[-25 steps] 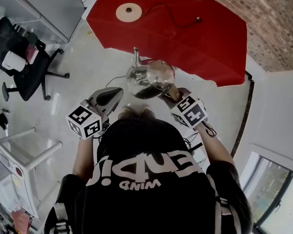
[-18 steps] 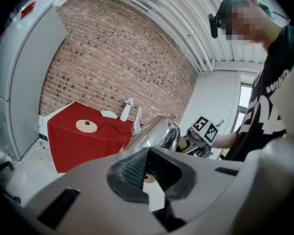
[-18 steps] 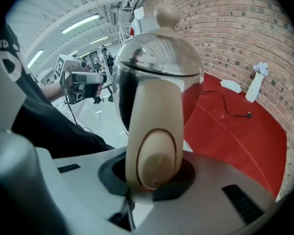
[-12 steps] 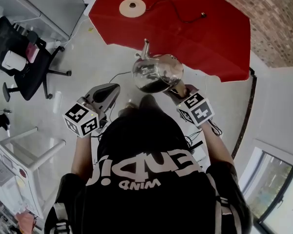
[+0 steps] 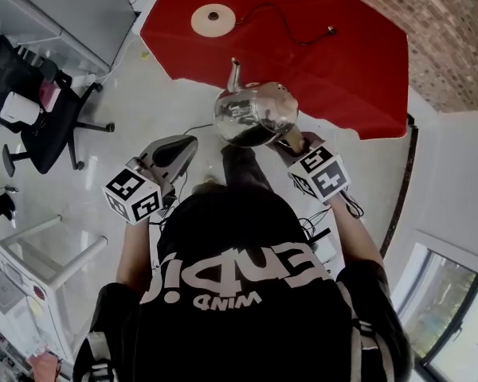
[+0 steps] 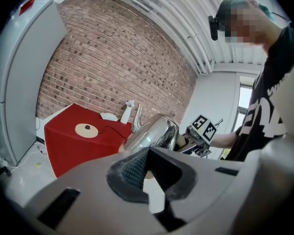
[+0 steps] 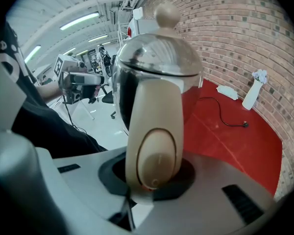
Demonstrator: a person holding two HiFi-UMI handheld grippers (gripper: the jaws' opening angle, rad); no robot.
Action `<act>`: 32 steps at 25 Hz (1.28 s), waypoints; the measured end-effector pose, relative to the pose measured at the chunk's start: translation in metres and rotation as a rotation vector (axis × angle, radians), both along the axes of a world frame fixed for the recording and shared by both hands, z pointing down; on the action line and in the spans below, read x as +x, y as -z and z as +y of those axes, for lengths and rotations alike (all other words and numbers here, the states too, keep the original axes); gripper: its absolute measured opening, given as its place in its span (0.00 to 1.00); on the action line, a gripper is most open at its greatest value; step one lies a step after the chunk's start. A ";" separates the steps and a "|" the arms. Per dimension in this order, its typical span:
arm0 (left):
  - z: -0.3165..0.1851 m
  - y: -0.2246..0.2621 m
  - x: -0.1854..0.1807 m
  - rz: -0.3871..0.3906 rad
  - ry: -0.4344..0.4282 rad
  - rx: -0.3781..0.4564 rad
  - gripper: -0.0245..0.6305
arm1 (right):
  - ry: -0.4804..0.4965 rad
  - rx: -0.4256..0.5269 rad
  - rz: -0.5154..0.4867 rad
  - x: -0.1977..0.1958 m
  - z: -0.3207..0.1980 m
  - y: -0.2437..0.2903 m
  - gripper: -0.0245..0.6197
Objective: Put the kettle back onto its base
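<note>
Right tool [image 5: 293, 143] pinching kettle [image 5: 253, 116] by its handle, held in air at table [image 5: 358, 62] edge. Base [image 5: 211, 19] ahead-left, well apart. Left tool [image 5: 183, 146] pressed together, empty.

Kettle [image 5: 253, 116]: centre of the head view, in the air at the near edge of the table [image 5: 342, 70].
Right gripper [image 5: 293, 143]: just lower right of the kettle, with the kettle's handle between its jaws.
Left gripper [image 5: 183, 148]: left of the kettle and apart from it, jaws together, nothing between them.
Base [image 5: 213, 18]: on the table, top of the frame, well apart from the kettle.
Cord [image 5: 291, 29]: on the table, running right from the base.
Chair [image 5: 40, 118]: on the floor, at the left edge of the frame.
Vase [image 7: 250, 94]: right of the right gripper view, on the table's far side by the wall.
</note>
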State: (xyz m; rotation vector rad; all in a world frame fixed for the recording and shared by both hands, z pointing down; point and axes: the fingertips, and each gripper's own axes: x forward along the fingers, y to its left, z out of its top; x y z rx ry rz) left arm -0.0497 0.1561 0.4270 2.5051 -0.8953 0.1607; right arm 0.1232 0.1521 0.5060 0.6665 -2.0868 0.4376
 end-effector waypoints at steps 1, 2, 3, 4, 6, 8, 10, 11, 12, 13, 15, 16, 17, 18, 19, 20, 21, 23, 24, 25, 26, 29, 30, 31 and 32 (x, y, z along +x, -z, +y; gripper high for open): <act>-0.002 -0.001 0.001 -0.002 -0.004 0.002 0.05 | 0.002 0.002 0.001 0.000 -0.003 0.000 0.14; -0.004 -0.002 0.002 -0.004 -0.007 0.002 0.05 | 0.002 0.003 0.001 0.001 -0.005 -0.001 0.14; -0.005 -0.003 0.002 -0.004 -0.010 0.001 0.05 | 0.001 0.003 0.000 0.001 -0.007 -0.001 0.14; -0.006 -0.005 0.003 -0.005 -0.011 -0.001 0.05 | 0.000 0.002 -0.003 0.001 -0.008 -0.002 0.14; -0.007 -0.007 0.003 -0.006 -0.012 -0.005 0.05 | -0.003 -0.001 -0.009 0.001 -0.011 -0.004 0.14; -0.010 -0.008 0.004 -0.008 -0.018 -0.010 0.05 | -0.004 0.002 -0.008 0.002 -0.015 -0.003 0.14; -0.015 -0.008 0.007 -0.008 -0.026 -0.014 0.05 | -0.006 0.003 -0.004 0.003 -0.023 -0.003 0.14; -0.018 -0.008 0.007 -0.007 -0.029 -0.016 0.05 | -0.006 0.000 -0.003 0.003 -0.026 -0.002 0.14; -0.023 -0.008 0.008 -0.005 -0.029 -0.019 0.05 | -0.004 -0.006 -0.002 0.003 -0.031 -0.003 0.14; -0.031 -0.009 0.009 -0.004 -0.026 -0.023 0.05 | 0.000 -0.011 0.000 0.004 -0.038 -0.003 0.14; -0.051 -0.008 0.010 -0.002 -0.017 -0.027 0.05 | 0.015 -0.019 0.007 0.005 -0.056 -0.002 0.14; -0.060 -0.008 0.011 -0.002 -0.013 -0.028 0.05 | 0.023 -0.021 0.012 0.006 -0.063 -0.001 0.14; -0.067 -0.007 0.011 -0.001 -0.010 -0.027 0.05 | 0.030 -0.023 0.015 0.007 -0.069 -0.001 0.14; -0.076 -0.007 0.012 -0.001 -0.006 -0.026 0.05 | 0.036 -0.025 0.017 0.008 -0.075 0.000 0.14; -0.087 -0.007 0.013 -0.002 -0.001 -0.027 0.05 | 0.044 -0.027 0.019 0.010 -0.085 -0.001 0.14; -0.101 -0.008 0.014 -0.003 0.006 -0.029 0.05 | 0.054 -0.031 0.020 0.011 -0.098 -0.001 0.14; -0.115 -0.009 0.015 -0.005 0.013 -0.032 0.05 | 0.064 -0.034 0.021 0.012 -0.111 -0.002 0.14; -0.139 -0.009 0.016 -0.009 0.030 -0.034 0.05 | 0.086 -0.039 0.021 0.013 -0.133 -0.002 0.14; -0.149 -0.008 0.016 -0.010 0.039 -0.034 0.05 | 0.097 -0.040 0.021 0.013 -0.141 -0.002 0.14; -0.158 -0.007 0.017 -0.010 0.048 -0.032 0.05 | 0.108 -0.041 0.022 0.014 -0.149 -0.001 0.14; -0.165 -0.006 0.018 -0.009 0.058 -0.030 0.05 | 0.120 -0.040 0.024 0.014 -0.156 -0.001 0.14; -0.185 -0.002 0.022 -0.002 0.083 -0.023 0.05 | 0.151 -0.042 0.028 0.016 -0.172 0.001 0.14; -0.191 0.000 0.023 0.000 0.087 -0.019 0.05 | 0.158 -0.042 0.028 0.016 -0.177 0.001 0.14; -0.197 0.001 0.025 0.001 0.088 -0.015 0.05 | 0.165 -0.042 0.030 0.016 -0.182 0.002 0.14; -0.203 0.003 0.026 0.001 0.088 -0.012 0.05 | 0.171 -0.040 0.034 0.016 -0.187 0.004 0.14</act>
